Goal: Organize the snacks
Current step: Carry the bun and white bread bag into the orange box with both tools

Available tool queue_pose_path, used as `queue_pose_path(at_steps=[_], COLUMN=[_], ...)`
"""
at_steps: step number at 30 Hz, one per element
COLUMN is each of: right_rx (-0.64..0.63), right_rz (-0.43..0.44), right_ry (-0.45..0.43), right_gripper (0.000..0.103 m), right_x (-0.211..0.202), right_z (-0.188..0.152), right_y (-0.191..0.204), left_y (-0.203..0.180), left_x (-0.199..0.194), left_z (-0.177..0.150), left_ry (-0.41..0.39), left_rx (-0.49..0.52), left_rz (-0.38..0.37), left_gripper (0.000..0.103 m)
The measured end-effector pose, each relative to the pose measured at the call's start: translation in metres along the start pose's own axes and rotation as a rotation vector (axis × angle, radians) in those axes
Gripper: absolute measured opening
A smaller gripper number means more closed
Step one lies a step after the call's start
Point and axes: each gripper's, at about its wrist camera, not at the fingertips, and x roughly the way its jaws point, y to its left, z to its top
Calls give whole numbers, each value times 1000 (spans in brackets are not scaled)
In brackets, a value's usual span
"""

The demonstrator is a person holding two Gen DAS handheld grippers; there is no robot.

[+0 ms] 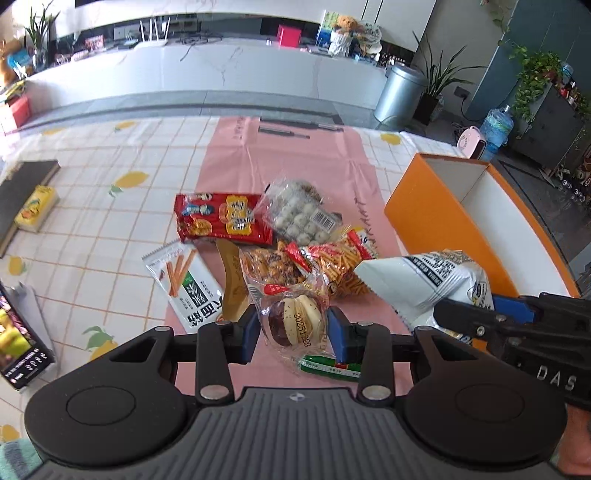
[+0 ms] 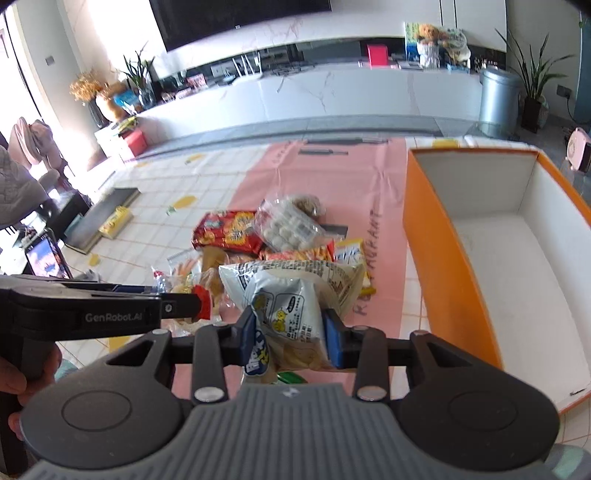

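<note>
The left gripper (image 1: 291,334) clamps a clear-wrapped round pastry packet (image 1: 293,321). The right gripper (image 2: 290,341) pinches a white crinkled snack bag (image 2: 288,310); the open orange cardboard box (image 2: 436,236) sits at two o'clock.

Home living room: wall television (image 2: 236,18), media console (image 2: 332,92), houseplants (image 2: 535,74).

About 9 snack packets (image 1: 225,218) (overlapping), 1 orange box (image 2: 436,236).

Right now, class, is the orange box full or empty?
Empty, as far as shown: the orange box has a bare white floor in the right wrist view, and the snacks lie outside on the table.
</note>
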Motion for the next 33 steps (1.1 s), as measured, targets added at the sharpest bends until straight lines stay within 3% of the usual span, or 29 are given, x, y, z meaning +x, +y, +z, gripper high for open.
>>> queue_pose_path(at_steps=[4,9,15,22,25,33], right_rx=[35,60,102,126,90,-117], right_rz=[28,32,-54,-127,-122,-117], right_ry=[-60,-161,-191,-58,44,278], right_gripper=[36,36,36,36,36,36], right_x=[-27,-66,-100,-93,-73,-27], right_z=[4,8,17,23,26,30], right_y=[-11,-32,-86,-164,-190,-222], left_y=[-16,-57,-119,-189,-220,-264], left_x=[-19,-36,-36,6,30,85], left_z=[2,9,24,37,39,37], left_ry=[-33,-85,-109,-42,13,205], left_rx=[20,115,270,442,549,744], left_rz=[-16,-36,-85,-225,-259,-232], left_gripper=[42,42,42,42,42,42])
